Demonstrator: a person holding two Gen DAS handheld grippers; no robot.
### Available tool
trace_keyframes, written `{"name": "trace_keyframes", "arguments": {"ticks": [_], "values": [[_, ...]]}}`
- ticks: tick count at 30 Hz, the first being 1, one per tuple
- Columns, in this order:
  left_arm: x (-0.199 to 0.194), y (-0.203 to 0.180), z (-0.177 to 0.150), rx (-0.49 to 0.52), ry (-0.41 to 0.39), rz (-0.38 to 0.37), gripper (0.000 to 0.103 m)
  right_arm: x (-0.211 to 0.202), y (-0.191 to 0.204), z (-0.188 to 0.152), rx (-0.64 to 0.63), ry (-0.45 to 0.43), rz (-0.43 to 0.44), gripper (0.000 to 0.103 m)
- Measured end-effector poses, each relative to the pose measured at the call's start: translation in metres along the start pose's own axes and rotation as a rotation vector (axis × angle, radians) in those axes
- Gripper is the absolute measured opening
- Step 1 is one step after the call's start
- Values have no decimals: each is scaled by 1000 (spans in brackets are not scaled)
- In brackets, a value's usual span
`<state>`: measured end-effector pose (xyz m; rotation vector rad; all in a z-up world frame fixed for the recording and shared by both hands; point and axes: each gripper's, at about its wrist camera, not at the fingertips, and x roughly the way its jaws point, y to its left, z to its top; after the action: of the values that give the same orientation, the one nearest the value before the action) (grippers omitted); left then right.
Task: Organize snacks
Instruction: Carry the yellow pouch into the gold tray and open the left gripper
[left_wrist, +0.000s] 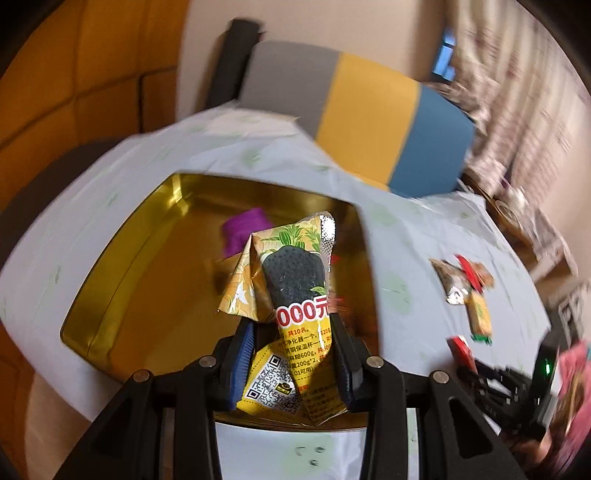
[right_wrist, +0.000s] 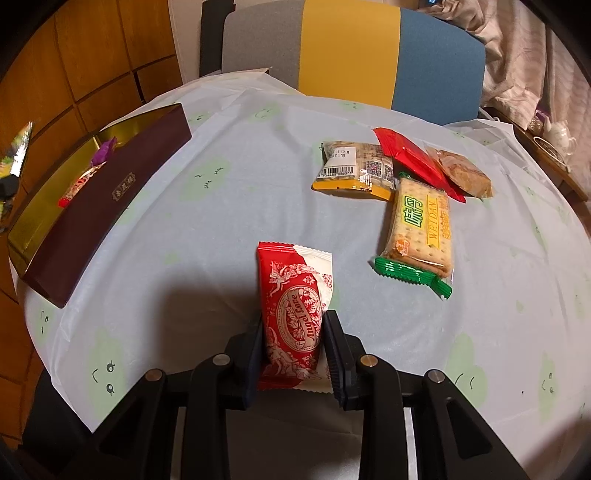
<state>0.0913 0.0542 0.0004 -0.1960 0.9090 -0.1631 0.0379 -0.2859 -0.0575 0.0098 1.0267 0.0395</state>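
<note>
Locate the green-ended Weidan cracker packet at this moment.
In the right wrist view, the Weidan cracker packet lies on the tablecloth, right of centre, below the red wrapper and beside the barcoded snack.

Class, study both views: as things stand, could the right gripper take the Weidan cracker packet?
Probably not yet: the right gripper is already shut on the red Angel Love packet. The Weidan cracker packet lies uncovered on the table, so only that load hinders it.

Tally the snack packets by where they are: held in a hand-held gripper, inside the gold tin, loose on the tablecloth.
Held: 2, yellow packet, red-and-white packet
In the tin: 2, purple, red
Loose on the tablecloth: 4
Total: 8
</note>
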Motion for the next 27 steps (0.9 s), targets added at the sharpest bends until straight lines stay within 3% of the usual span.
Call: {"name": "trace_keyframes", "arguments": {"ticks": [5,10,15,17,27], "values": [[21,33,8,-130,79,-28,39,1,-3,0,3,-2,14,31],[39,32,20,-114,123,-27,39,1,-4,0,8,-2,21,31],[61,29,25,-81,157,37,42,1,-4,1,6,2,18,31],[64,32,26,-96,163,22,42,1,-4,1,4,2,17,31],[25,24,17,-76,42,64,42,1,-2,2,4,4,8,31]]}}
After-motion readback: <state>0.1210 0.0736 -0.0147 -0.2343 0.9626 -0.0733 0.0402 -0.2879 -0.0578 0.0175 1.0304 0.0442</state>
